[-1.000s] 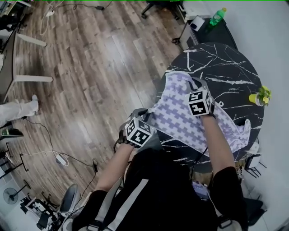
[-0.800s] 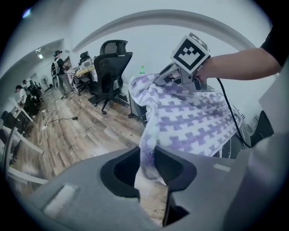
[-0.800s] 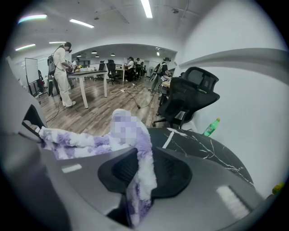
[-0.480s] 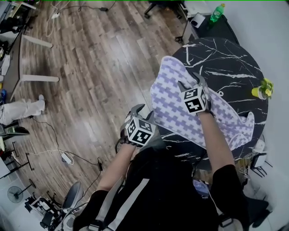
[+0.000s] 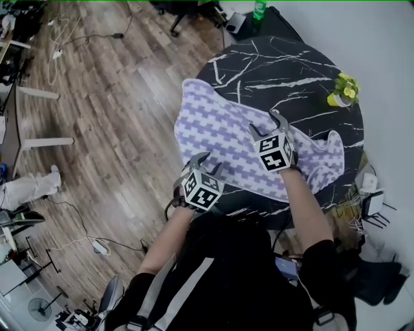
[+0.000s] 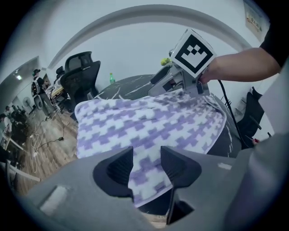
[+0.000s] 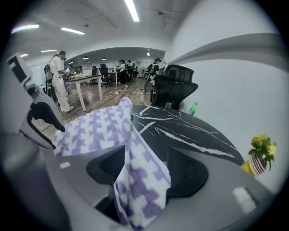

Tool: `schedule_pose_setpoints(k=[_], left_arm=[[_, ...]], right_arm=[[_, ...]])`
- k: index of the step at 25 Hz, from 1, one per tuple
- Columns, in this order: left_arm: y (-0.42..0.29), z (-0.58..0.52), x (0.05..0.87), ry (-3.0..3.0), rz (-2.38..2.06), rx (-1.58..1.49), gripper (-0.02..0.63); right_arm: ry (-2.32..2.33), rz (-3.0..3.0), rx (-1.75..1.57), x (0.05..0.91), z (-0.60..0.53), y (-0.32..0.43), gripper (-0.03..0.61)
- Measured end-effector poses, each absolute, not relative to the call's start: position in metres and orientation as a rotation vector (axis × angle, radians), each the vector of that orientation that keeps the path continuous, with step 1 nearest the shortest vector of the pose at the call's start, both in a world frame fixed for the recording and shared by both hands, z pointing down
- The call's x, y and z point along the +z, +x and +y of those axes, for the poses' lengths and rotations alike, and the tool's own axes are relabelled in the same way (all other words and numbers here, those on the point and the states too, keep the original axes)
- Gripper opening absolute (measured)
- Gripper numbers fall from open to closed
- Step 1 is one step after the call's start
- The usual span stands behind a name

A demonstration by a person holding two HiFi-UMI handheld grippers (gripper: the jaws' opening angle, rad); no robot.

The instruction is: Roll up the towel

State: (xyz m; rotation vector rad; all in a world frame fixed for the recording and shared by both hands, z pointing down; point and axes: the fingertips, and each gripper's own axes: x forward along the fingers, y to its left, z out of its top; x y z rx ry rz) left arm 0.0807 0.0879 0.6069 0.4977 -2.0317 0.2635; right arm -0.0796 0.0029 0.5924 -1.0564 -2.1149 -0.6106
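A white towel with a purple check (image 5: 220,129) lies spread over the round black marble table (image 5: 284,64), its left end hanging past the table's edge. My left gripper (image 5: 206,161) is at the towel's near left corner (image 6: 149,180); its jaws have just been opening and stand apart with that corner loose between them. My right gripper (image 5: 268,123) is over the towel's near edge further right; its jaws have also just been opening and stand wide, with a raised fold of towel (image 7: 140,176) slack between them.
A small yellow flower pot (image 5: 341,90) stands at the table's far right. A green bottle (image 5: 259,8) and an office chair (image 7: 174,85) are beyond the table. Cables lie on the wooden floor (image 5: 97,97). People stand at desks (image 7: 86,81) in the background.
The towel went from bunched and lifted to lying flatter on the table. Both grippers drew back toward its near edge, and their jaws have opened.
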Motion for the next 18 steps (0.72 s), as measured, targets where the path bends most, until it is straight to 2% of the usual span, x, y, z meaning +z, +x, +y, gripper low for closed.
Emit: schedule_pose_setpoints(k=[18], left_arm=[[0.067, -0.182, 0.617, 0.857, -1.945, 0.308, 0.198]], right_arm=[[-0.763, -2.120, -0.522, 0.603, -0.291, -0.091, 0.276]])
